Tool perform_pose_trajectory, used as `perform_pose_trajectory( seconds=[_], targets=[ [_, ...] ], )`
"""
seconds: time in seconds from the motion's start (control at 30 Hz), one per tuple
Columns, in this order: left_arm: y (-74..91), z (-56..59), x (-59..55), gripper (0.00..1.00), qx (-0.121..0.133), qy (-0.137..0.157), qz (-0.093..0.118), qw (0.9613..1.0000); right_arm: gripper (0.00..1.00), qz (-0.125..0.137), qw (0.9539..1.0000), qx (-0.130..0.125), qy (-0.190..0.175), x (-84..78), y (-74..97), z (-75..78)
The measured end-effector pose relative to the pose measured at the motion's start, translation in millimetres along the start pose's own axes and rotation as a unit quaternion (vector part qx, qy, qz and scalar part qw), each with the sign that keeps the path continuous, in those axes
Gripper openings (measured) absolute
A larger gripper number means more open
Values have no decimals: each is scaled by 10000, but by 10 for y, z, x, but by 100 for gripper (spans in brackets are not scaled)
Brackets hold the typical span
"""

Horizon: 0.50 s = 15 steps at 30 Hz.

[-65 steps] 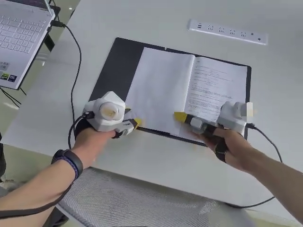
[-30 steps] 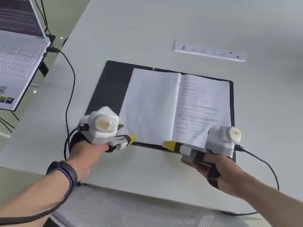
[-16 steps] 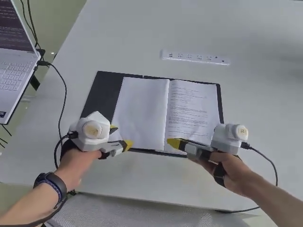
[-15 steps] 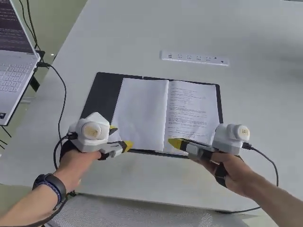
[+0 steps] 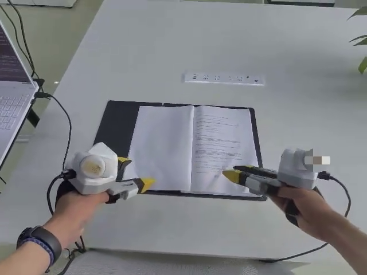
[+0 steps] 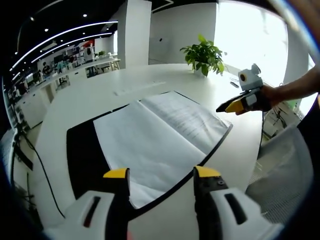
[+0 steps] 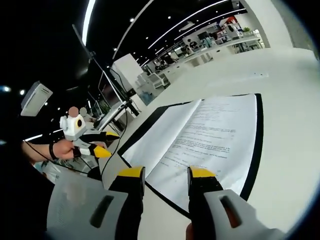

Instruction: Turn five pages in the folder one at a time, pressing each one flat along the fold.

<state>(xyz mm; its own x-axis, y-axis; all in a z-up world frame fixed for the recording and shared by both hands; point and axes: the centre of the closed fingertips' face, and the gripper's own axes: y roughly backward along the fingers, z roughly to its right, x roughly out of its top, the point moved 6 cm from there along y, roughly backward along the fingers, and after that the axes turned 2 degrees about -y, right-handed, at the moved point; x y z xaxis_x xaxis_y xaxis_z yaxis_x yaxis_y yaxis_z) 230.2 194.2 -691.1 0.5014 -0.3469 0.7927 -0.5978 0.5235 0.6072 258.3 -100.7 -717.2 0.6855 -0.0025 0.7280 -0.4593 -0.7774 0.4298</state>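
- White workbench in the head view: the black folder [image 5: 117,130] lies open and flat, with a blank page on the left, a printed page on the right and a power strip [image 5: 223,78] beyond it. My left gripper [image 5: 143,184] is by its near left edge, and my right gripper [image 5: 232,175] points over the printed page's near corner.
- Left gripper view: my left gripper's jaws stand apart, grasping nothing, with the folder's near corner ahead between them.
- Right gripper view: my right gripper's jaws are parted and hold nothing, with the printed page just ahead.

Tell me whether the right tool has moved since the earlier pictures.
Yes. The right tool has shifted right across the folder, away from its fold, over the printed page.
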Motion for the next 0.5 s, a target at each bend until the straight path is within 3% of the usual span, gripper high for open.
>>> perform_pose_trajectory(
  seconds=[0.13, 0.23, 0.4, 0.5],
  targets=[
    [80, 7, 70, 53, 9, -83, 54, 10000, 38, -48, 9990, -230, 368, 73, 200, 68],
    [98, -29, 63, 56, 22, -84, 116, 9999, 42, -31, 9982, -355, 491, 129, 331, 96],
    [222, -34, 161, 59, 146, 95, 312, 9994, 53, 56, 9962, -577, 646, 211, 539, 104],
    [290, -34, 206, 61, 198, 113, 378, 9990, 54, 141, 9954, -666, 677, 226, 619, 95]
  ],
)
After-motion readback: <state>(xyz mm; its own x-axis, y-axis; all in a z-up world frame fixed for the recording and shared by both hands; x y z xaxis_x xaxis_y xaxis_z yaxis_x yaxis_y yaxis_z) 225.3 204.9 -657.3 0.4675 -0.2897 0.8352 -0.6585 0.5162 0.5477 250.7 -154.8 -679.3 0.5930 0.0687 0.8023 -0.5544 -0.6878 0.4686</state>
